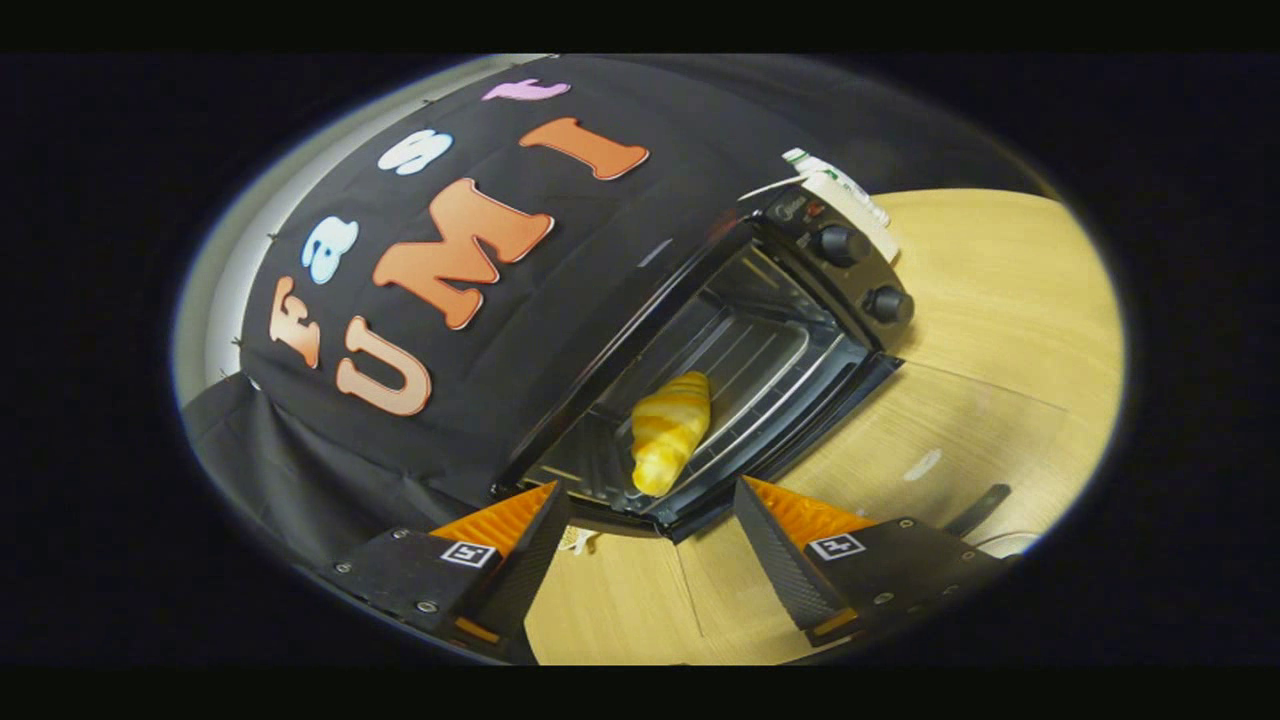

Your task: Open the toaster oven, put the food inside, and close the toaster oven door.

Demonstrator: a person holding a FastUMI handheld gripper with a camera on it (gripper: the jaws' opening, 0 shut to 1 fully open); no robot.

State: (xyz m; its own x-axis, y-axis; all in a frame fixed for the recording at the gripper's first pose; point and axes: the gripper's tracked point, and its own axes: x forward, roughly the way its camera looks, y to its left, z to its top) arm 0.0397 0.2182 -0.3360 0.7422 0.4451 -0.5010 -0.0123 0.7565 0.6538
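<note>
Sits just ahead of the claw's left finger: the near corner of the toaster oven (800, 290), door dropped open, cavity facing the claw (645, 515). Rests on the wire rack (740, 350) inside, just beyond the gap between the fingers: the croissant (670, 430), near tip pointing back toward the claw. Looks light and soft-crusted by its shape and glaze, likely a little slippery and easy to dent; best pinched, if at all, across its thick middle rather than at the tapered ends, and gently. Needs no further hold now, to judge by its place on the rack. Spread wide apart, the claw's fingers, pinching nothing, bare wooden table (1000, 300) showing between them. Lies beyond the right finger, low and edge-on: the open door (840, 410), hinged along the bottom, stiff, probably glass-fronted and heavier than the food; best moved by pushing up under its free edge or handle, not by squeezing the pane. Stand farther right, on the oven's control panel: two round knobs (845, 243), well clear of the door's swing. Lies beyond the right finger on the table: a dark thin object (980, 505), too small to identify. Remains, by this reckoning: closing the door.
</note>
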